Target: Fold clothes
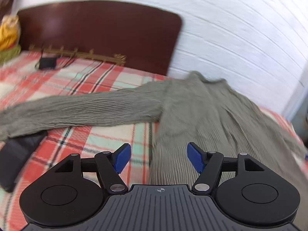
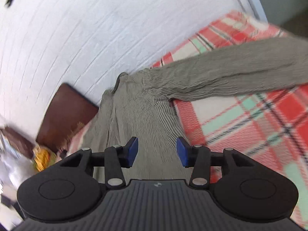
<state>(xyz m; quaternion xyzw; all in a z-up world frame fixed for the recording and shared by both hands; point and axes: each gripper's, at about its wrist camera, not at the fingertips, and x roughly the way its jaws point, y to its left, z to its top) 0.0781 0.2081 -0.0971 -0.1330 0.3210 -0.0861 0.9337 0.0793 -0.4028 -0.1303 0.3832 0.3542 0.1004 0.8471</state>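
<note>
A grey-green ribbed sweater lies spread on a plaid bedspread. In the left wrist view one sleeve stretches out to the left. My left gripper hovers open over the sweater's left edge near the hem, with nothing between its blue pads. In the right wrist view the sweater runs away from me toward the collar, its other sleeve reaching to the right. My right gripper is open above the sweater's body, holding nothing.
A dark wooden headboard stands against a white wall. A black box with a cable lies near the headboard. A dark object sits under the left sleeve's end. Yellow and green cloth is piled at far left.
</note>
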